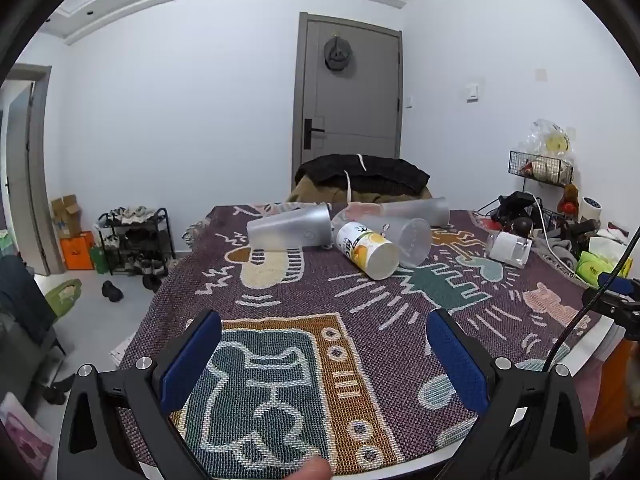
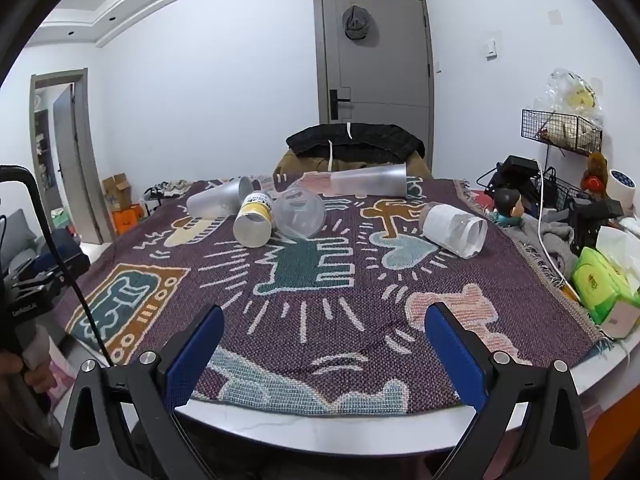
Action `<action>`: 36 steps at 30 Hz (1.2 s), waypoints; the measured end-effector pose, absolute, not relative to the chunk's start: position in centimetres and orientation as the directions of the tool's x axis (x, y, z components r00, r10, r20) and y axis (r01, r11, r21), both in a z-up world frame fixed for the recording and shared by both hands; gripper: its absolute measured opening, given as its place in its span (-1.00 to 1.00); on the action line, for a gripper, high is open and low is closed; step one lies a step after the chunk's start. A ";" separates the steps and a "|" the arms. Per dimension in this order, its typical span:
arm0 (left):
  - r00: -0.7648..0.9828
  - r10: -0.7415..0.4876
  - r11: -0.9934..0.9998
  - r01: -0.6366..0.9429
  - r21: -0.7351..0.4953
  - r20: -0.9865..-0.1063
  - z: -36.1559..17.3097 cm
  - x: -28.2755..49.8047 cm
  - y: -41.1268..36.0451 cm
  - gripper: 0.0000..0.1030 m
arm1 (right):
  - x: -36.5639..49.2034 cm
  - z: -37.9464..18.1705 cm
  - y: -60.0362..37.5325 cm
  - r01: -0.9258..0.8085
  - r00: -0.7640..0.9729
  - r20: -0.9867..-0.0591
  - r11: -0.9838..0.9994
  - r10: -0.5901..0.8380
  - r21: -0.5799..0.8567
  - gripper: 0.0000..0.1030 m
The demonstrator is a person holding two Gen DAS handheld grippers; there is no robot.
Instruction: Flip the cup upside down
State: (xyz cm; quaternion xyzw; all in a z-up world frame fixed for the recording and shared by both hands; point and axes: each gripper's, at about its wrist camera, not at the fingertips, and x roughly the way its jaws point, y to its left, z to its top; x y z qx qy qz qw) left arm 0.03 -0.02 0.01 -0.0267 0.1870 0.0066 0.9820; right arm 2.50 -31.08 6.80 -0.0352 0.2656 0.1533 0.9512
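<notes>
Hovering level over the table's near edge, left gripper (image 1: pixel 324 334) and right gripper (image 2: pixel 324 330), fingers spread wide, holding nothing

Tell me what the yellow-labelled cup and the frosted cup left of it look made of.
Yellow-labelled white cup: probably paper, matte and opaque with printing. Frosted translucent cup: likely plastic, since the cloth's pattern shows dimly through its cloudy wall.

A coarse woven purple patterned cloth (image 2: pixel 360 288) covers the glossy white bench (image 2: pixel 320 428); on it lie matt frosted plastic cups (image 1: pixel 290 226) and a clear glossy plastic cup (image 2: pixel 300 214).
</notes>
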 end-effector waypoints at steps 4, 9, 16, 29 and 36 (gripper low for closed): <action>0.931 0.004 0.998 -0.025 -0.053 -0.365 0.0 0.2 0.1 0.99 | 2.3 6.9 -30.9 -0.311 0.812 -0.515 0.950 0.274 0.015 0.95; 0.933 0.004 0.998 -0.024 -0.050 -0.360 -0.2 0.4 0.7 0.99 | 2.6 6.3 -31.2 -0.306 0.810 -0.521 0.952 0.270 0.017 0.95; 0.939 0.007 0.999 -0.019 -0.034 -0.343 0.5 -0.3 0.0 0.99 | 2.5 6.5 -31.1 -0.299 0.809 -0.527 0.954 0.260 0.012 0.95; 0.945 0.009 0.999 -0.023 -0.039 -0.327 1.1 -1.1 0.4 0.99 | 2.3 6.9 -31.2 -0.299 0.818 -0.511 0.954 0.264 0.015 0.95; 0.948 0.015 0.999 -0.026 -0.030 -0.318 1.8 -1.7 0.6 0.99 | 2.1 7.1 -30.8 -0.296 0.824 -0.505 0.955 0.257 0.002 0.95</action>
